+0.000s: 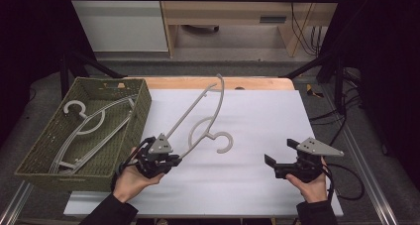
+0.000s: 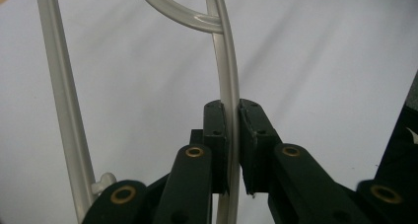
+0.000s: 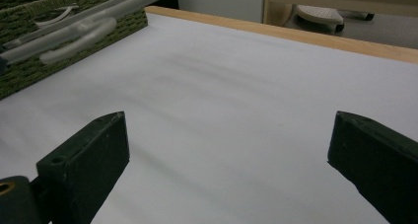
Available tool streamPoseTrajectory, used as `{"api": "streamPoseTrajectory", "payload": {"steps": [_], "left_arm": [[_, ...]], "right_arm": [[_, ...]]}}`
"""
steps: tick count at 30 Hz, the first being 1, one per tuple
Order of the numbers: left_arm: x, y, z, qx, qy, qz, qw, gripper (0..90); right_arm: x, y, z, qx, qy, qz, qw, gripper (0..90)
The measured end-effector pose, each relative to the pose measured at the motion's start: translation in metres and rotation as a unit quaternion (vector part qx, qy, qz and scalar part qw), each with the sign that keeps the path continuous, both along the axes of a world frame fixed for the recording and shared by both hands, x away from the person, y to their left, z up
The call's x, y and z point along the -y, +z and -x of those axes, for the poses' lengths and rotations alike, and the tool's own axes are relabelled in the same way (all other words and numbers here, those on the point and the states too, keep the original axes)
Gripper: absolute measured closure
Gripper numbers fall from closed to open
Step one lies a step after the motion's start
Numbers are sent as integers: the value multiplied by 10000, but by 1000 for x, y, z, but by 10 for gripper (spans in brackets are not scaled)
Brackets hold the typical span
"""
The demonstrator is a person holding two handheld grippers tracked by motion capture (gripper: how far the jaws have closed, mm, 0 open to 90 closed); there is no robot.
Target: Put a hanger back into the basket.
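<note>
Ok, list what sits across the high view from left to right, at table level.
Woven basket with hangers in it → left hand-held gripper, shut on the grey hanger → that grey hanger, its hook end pointing right → bare white table sheet → right hand-held gripper, jaws open.

You had one grey hanger [image 1: 205, 117] out over the white sheet [image 1: 257, 116], and one woven basket [image 1: 29, 160] at the left. Inside the basket lay more hangers [image 1: 86, 131], at least two, stacked too closely for a sure count. You worked with two grippers, left [image 1: 166, 161] and right [image 1: 280, 160].
</note>
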State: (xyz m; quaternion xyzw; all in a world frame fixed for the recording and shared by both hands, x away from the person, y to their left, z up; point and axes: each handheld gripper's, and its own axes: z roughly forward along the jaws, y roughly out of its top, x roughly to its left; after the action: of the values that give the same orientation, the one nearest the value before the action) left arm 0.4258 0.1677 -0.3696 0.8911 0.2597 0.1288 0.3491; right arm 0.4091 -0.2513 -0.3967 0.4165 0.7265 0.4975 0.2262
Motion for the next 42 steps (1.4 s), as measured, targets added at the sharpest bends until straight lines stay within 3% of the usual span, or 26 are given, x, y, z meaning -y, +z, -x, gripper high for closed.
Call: {"api": "streamPoseTrajectory", "payload": {"steps": [7,23,28,32,36,42], "left_arm": [[-11,15,4,83,-7,244,9997,826],[-28,39,10,196,-77,540,9983,826],[-30,50,13,291,-187,520,9980,826],[-33,58,14,341,-259,379,9984,826],[-41,64,11,335,-238,179,9990,826],[-62,70,5,273,-102,53,9996,826]], "right_arm": [[3,2,1,93,-59,-48,9999,13],[6,5,3,159,-89,-100,9998,6],[6,5,2,164,-103,-85,9998,7],[7,5,2,161,-116,-90,9998,8],[7,5,2,157,-120,-82,9998,8],[6,5,2,162,-113,-78,9998,8]]}}
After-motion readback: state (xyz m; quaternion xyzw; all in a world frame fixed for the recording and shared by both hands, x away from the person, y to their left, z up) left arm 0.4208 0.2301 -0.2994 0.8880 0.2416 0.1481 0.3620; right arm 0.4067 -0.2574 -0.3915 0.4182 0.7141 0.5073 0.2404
